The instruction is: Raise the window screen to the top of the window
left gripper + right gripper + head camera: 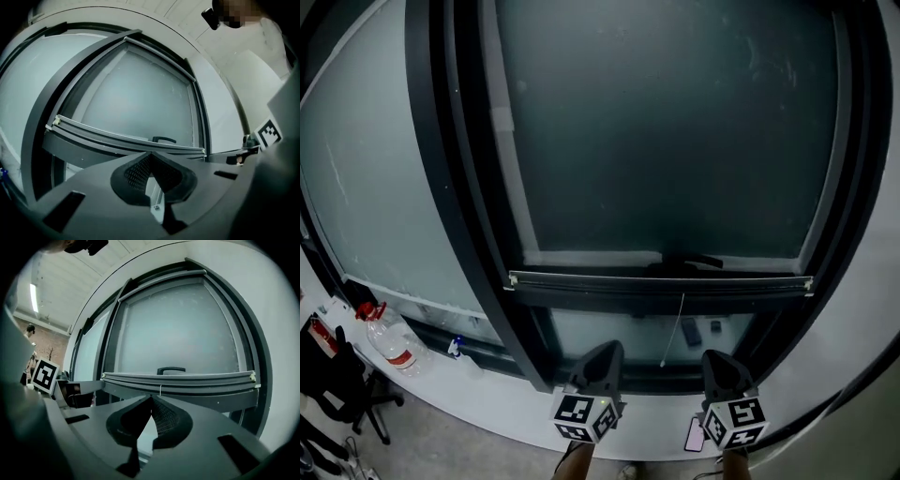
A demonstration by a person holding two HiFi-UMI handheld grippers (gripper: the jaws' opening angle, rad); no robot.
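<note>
Left tongs (604,350) and right tongs (718,359) pinched together, empty, below window screen (661,279), not touching.

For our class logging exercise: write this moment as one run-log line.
left gripper: shut, empty | right gripper: shut, empty | screen bar: low, not gripped | cord: hanging free

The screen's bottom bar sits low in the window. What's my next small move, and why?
Probably open the right gripper and ease it forward to the bottom bar beside the hanging cord: its jaws are shut, empty and short of the bar.
</note>
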